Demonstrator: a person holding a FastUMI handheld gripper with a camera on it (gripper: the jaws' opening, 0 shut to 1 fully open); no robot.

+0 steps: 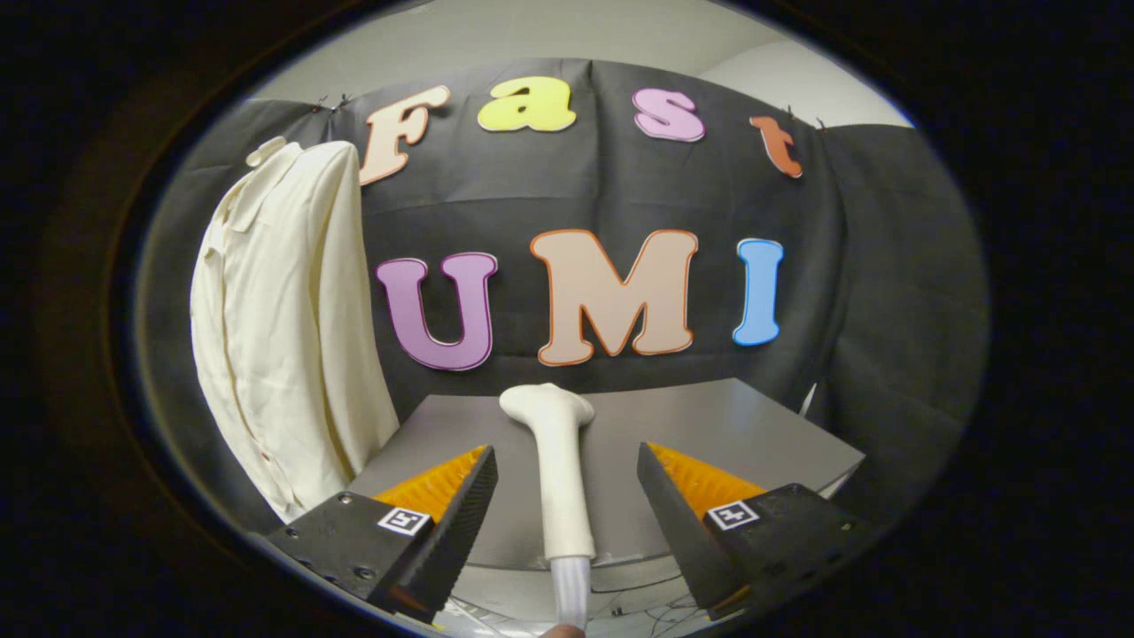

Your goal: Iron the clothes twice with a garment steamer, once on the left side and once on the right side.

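Observation:
A white garment steamer (560, 470) lies on the grey table (753, 425), its head pointing away from me and its clear hose end (571, 589) hanging over the near edge. My gripper (567, 465) is open, one finger on each side of the steamer's handle, with a gap between each finger and the handle. A cream shirt (283, 328) hangs against the booth wall, to the left of the table and beyond my left finger (461, 514).
The table's right corner (855, 461) lies beyond my right finger (673, 518). Cables (638, 611) lie on the floor below the table's near edge. The black cloth wall stands close behind the table.

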